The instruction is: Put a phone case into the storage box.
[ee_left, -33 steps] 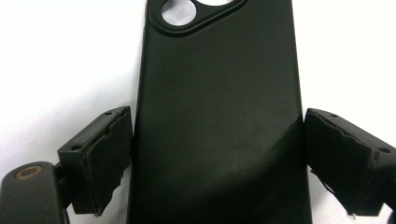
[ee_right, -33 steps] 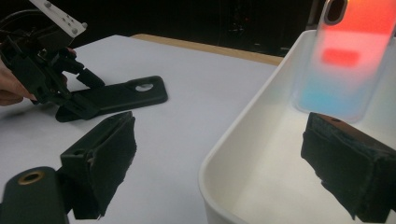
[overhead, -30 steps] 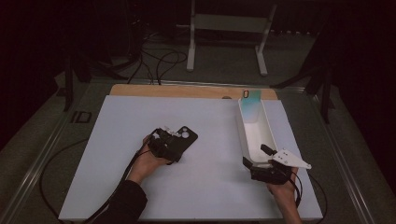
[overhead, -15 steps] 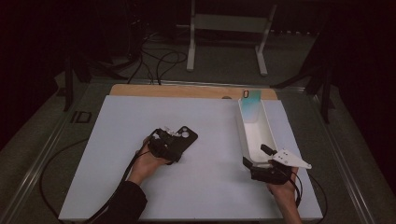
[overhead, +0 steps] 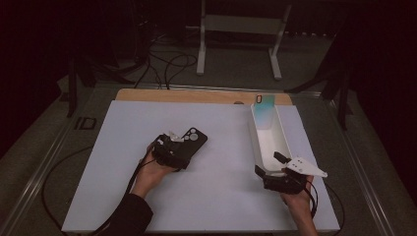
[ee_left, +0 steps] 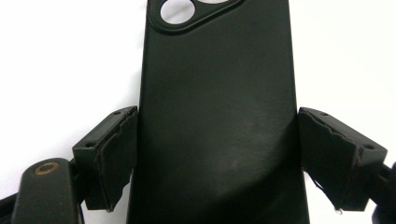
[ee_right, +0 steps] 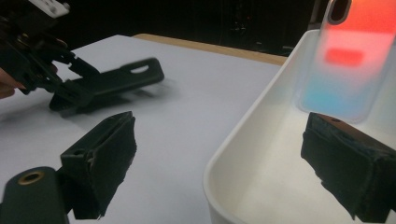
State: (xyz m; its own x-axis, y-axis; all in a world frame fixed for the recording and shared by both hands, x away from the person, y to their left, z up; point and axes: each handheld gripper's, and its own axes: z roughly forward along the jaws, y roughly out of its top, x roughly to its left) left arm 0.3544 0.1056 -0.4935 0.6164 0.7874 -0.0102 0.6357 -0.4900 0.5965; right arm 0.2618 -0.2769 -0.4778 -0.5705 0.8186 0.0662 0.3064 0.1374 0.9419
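Gripping now: left gripper point(overhead: 183, 147) clamped on matte black rubbery phone case point(ee_left: 217, 116), well left of long white plastic tray point(overhead: 255, 142); right gripper point(overhead: 269, 167) spread wide astride tray's near wall; next, probably carrying case trayward.

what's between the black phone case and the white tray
Only bare white table surface between the black phone case and the white tray, seen in the high view.

desk point(overhead: 118, 191): covered by a white sheet, with a strip of bare wood along the far edge point(overhead: 196, 95)
floor point(overhead: 236, 73): grey, dim beyond the desk
stand point(overhead: 241, 22): white metal frame, two legs on the floor behind the desk
cables point(overhead: 167, 61): dark loops on the floor, far left of the stand
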